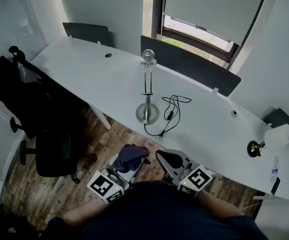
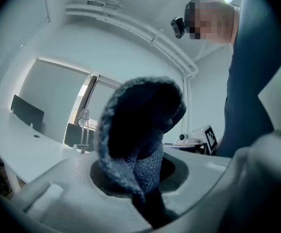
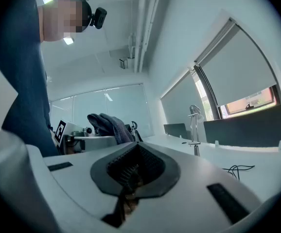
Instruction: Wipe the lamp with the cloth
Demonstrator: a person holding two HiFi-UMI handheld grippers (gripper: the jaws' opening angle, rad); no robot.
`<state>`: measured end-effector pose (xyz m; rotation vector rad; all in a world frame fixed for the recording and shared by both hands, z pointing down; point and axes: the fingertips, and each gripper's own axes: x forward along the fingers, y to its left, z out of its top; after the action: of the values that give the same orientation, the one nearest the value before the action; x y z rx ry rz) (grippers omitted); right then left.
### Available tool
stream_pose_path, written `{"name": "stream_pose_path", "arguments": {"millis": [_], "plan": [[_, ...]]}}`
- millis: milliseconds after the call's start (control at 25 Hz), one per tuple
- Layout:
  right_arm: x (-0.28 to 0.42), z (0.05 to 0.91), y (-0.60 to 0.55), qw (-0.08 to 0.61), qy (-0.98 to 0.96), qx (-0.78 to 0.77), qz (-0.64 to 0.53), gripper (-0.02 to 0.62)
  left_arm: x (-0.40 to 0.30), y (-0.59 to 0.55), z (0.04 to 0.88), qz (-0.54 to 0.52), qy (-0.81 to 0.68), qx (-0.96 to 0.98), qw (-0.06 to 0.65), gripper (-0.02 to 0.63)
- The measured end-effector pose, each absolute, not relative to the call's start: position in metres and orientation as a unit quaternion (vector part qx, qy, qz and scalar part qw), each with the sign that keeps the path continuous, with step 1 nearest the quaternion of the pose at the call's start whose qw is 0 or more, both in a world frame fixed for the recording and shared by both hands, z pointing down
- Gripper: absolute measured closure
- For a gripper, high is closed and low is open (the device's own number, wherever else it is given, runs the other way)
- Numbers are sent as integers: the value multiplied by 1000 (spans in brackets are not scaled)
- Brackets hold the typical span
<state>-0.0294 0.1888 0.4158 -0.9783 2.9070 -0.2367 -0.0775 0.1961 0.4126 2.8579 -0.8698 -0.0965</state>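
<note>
Left hand-held gripper [image 1: 129, 170]: jaws clamped on the dark blue cloth [image 1: 130, 155], off the surface's near edge.
Right hand-held gripper [image 1: 170, 160]: jaws together, nothing held.
Lamp [image 1: 147, 91]: upright on the white surface [image 1: 84, 74], cable [image 1: 172, 111] beside its base.

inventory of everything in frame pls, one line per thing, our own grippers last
desk: 1, white, curved, across the middle
lamp: 1, silver, upright at desk centre
cable: 1, black, loose on desk right of lamp's base
divider panels: 3, dark grey, along desk's far edge
office chair: 1, black, on floor left of desk
window: 1, behind desk, top right
floor: wood, brown, under desk
small dark object: 1, desk's right end, too small to identify
cloth: 1, dark blue, bottom centre
left gripper: 1, white, shut on cloth
right gripper: 1, white, beside it, jaws together, empty
</note>
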Motion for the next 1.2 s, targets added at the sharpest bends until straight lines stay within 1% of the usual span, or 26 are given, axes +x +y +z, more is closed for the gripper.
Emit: {"name": "stream_pose_path", "arguments": {"millis": [600, 880, 1200], "plan": [[-32, 417, 165, 33, 952, -296, -71, 584, -79, 169, 420, -36, -310, 946, 86, 532], [-21, 420, 91, 51, 952, -286, -97, 583, -81, 109, 418, -39, -350, 931, 99, 532], [-1, 419, -8, 65, 955, -269, -105, 583, -72, 29, 420, -15, -396, 912, 107, 532]]}}
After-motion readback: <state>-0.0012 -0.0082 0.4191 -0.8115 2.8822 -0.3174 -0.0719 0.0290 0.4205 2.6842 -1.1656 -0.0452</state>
